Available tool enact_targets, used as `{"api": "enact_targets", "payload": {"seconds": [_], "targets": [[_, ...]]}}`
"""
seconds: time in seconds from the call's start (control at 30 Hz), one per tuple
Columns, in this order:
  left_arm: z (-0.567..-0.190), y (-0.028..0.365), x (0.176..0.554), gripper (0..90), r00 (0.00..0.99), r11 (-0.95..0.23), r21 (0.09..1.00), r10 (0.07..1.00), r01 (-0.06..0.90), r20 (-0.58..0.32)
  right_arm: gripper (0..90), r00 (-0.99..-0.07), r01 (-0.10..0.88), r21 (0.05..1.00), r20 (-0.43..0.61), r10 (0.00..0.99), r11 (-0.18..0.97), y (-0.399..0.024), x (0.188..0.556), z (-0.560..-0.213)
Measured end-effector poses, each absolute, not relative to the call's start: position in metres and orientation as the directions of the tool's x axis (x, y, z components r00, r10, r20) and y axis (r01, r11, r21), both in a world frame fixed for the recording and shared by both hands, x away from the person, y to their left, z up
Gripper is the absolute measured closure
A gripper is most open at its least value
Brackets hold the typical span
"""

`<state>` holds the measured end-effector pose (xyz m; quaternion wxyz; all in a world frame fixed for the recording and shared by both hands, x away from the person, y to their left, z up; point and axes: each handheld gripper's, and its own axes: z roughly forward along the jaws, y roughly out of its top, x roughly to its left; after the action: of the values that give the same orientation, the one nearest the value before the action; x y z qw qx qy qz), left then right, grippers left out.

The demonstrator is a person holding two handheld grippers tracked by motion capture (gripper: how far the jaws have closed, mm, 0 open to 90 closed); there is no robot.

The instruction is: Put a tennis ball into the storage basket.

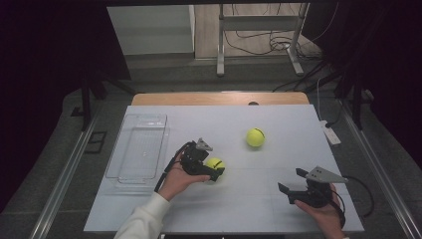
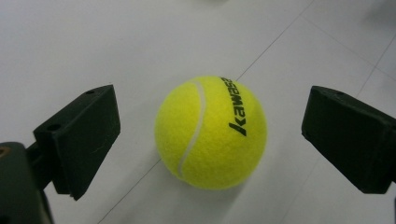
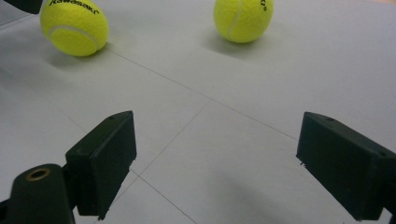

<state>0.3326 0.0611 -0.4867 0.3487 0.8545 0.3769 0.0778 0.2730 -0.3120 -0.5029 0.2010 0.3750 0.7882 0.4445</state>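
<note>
A yellow-green tennis ball (image 1: 214, 162) (image 2: 210, 133) lies on the white table top (image 1: 259, 199), left of the middle. My left gripper (image 1: 216, 167) (image 2: 212, 140) is open, one black jaw on each side of this ball, with a gap between each pad and the felt. A second tennis ball (image 1: 255, 137) (image 3: 243, 18) rests farther back, right of the first ball (image 3: 74, 28). My right gripper (image 1: 292, 181) (image 3: 224, 163) hovers open over bare table at the front right, with nothing between its jaws.
A clear plastic bin (image 1: 137, 149) stands empty at the table's left side, close to my left hand. A white power strip (image 1: 331, 133) lies at the right edge. Beyond the far edge are a floor and metal stand legs (image 1: 220, 45).
</note>
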Motion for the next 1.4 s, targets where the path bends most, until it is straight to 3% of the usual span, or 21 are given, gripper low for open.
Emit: {"api": "enact_targets", "payload": {"seconds": [1.03,1.17,1.33,1.4], "targets": [[-0.505,0.053,0.343,6.9,0.705,-0.503,0.601,0.693,0.622,-0.149,12.1,-0.637,0.414,0.851,0.018,0.771,0.323,-0.312,0.273,-0.503],[-0.507,0.053,0.342,11.3,0.701,-0.504,0.598,0.699,0.624,-0.143,12.1,-0.637,0.415,0.851,0.017,0.771,0.323,-0.312,0.273,-0.503],[-0.506,0.053,0.341,25.9,0.709,-0.495,0.612,0.687,0.617,-0.159,12.1,-0.637,0.413,0.851,0.016,0.771,0.324,-0.313,0.273,-0.503],[-0.506,0.053,0.34,26.2,0.713,-0.501,0.61,0.685,0.613,-0.154,12.2,-0.635,0.413,0.851,0.014,0.773,0.324,-0.313,0.273,-0.503]]}}
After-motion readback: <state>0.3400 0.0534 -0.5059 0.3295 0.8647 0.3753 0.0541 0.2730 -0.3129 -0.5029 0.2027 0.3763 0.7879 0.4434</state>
